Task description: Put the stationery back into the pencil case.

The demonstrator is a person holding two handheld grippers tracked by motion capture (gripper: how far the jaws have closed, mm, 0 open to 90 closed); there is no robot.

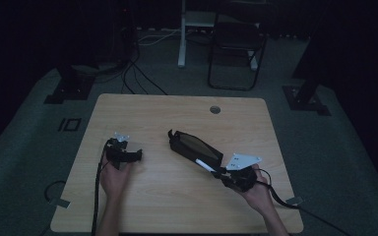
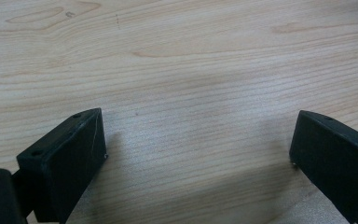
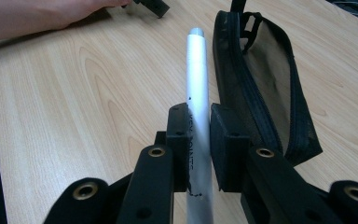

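A black mesh pouch (image 1: 194,146) lies on the wooden table (image 1: 177,201), right of centre, its zipped opening (image 3: 242,70) facing my right gripper. My right gripper (image 1: 220,172) is shut on a white pen (image 1: 205,165), gripping it partway along the barrel. The pen (image 3: 197,70) points ahead beside the pouch's (image 3: 279,65) left edge, its tip near the opening. My left gripper (image 1: 137,155) rests at the left of the table, held in a hand. Its jaws stand wide open (image 2: 198,135) over bare wood with nothing between them.
A round cable hole (image 1: 215,109) sits near the table's far edge. Beyond the table stand a dark chair (image 1: 236,44), a white post (image 1: 181,34) and floor cables (image 1: 138,73). The other hand (image 3: 37,16) lies on the table far off in the right gripper view.
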